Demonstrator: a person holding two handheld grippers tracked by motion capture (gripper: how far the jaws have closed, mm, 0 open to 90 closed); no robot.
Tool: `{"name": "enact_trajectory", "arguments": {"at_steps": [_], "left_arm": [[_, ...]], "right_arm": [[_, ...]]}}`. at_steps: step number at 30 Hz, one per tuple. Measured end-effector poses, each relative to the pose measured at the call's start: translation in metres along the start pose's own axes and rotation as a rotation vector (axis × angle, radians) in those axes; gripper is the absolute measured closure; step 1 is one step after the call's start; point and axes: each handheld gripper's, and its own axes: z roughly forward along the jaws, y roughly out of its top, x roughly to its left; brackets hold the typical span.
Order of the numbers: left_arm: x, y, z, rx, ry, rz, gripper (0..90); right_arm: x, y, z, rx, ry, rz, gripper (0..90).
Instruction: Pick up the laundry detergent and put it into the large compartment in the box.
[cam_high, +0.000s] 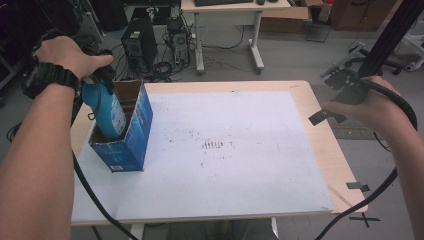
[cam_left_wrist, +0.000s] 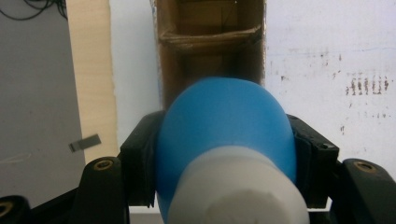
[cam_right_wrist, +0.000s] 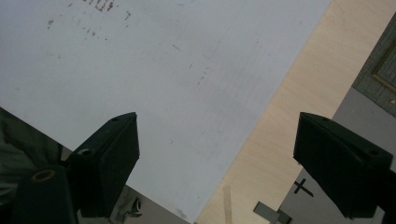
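A white-topped table (cam_high: 240, 165) spans the middle of the frame. At centre left stands an open blue cardboard box (cam_high: 131, 137). The left gripper (cam_left_wrist: 224, 154) pinches a blue bottle (cam_high: 106, 111), already partly lowered inside; it likely still needs seating and releasing. A cardboard divider (cam_left_wrist: 210, 39) crosses the box interior. At right, the right gripper (cam_right_wrist: 215, 158) hangs spread and empty.

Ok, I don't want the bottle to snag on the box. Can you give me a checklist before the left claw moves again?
1. Grip: left claw shut on the blue bottle: ok.
2. Bottle's lower end inside the blue box: ok.
3. Box open at the top, cardboard divider beyond the bottle: ok.
4. Box steady on the white board: cannot tell.
5. Right claw open, holding nothing, apart from the box: ok.
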Motion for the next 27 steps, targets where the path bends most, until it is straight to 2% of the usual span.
{"name": "enact_trajectory", "arguments": {"at_steps": [15, 24, 25, 27], "left_arm": [[0.002, 0.002, 0.028, 0.017, 0.005, 0.006, 37.7], [-0.002, 0.004, 0.048, 0.033, -0.001, 0.017, 37.6], [-0.002, 0.004, 0.050, 0.017, -0.002, 0.008, 37.6], [-0.002, 0.004, 0.052, 0.023, 0.000, 0.013, 37.7]], "right_arm": [[-0.003, -0.003, 0.004, 0.009, 0.001, 0.008, 14.2], [-0.005, -0.006, 0.007, 0.015, 0.002, 0.015, 14.3], [-0.006, -0.007, 0.008, 0.016, 0.003, 0.018, 14.3], [-0.006, -0.007, 0.009, 0.017, 0.003, 0.018, 14.2]]}}
